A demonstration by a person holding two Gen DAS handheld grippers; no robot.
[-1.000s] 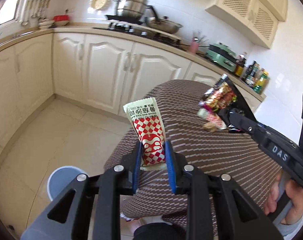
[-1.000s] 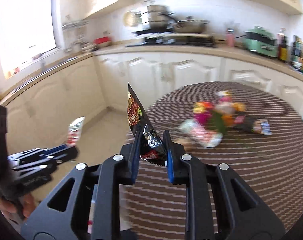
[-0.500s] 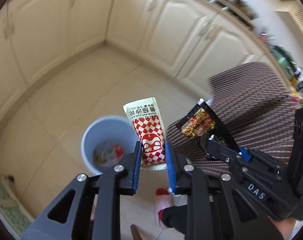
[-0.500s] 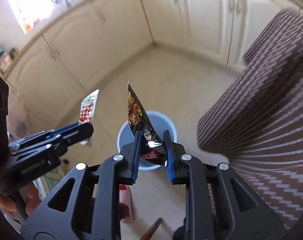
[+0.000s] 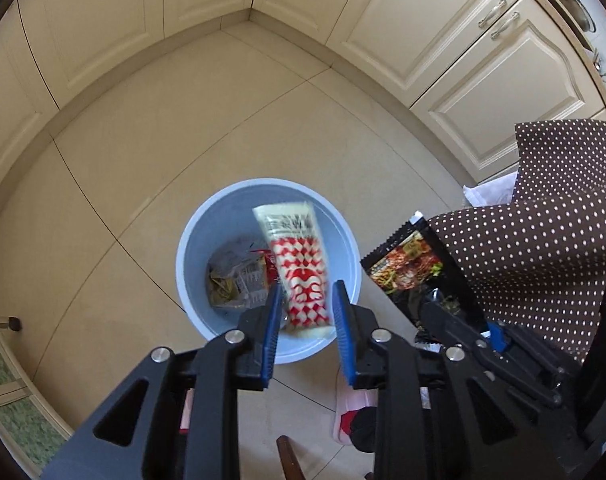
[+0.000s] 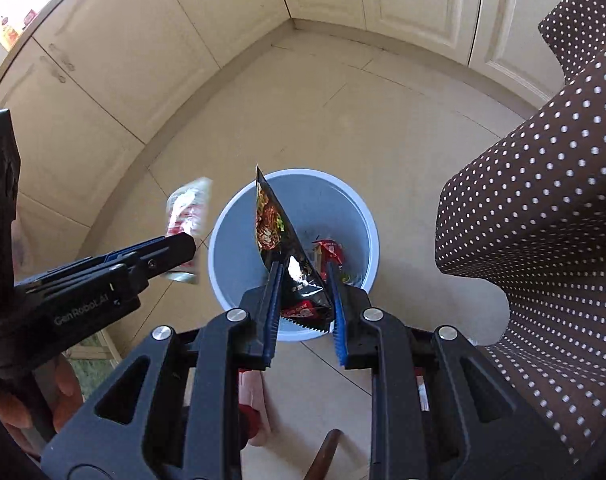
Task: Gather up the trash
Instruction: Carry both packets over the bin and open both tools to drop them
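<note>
Inside blue bin (image 5: 191, 276), crumpled wrappers (image 5: 239, 276) lie at bottom.

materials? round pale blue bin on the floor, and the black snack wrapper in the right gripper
Round pale blue bin: looks like moulded plastic, smooth matte wall, even colour, thin rim. Black snack wrapper in the right gripper: probably metallised plastic film, glossy, creased, bright glare patch, serrated edge.

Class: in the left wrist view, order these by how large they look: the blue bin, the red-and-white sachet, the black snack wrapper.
1. blue bin
2. and 3. red-and-white sachet and black snack wrapper: look about alike, and both hang nearer the camera than the bin, so unranked.
</note>
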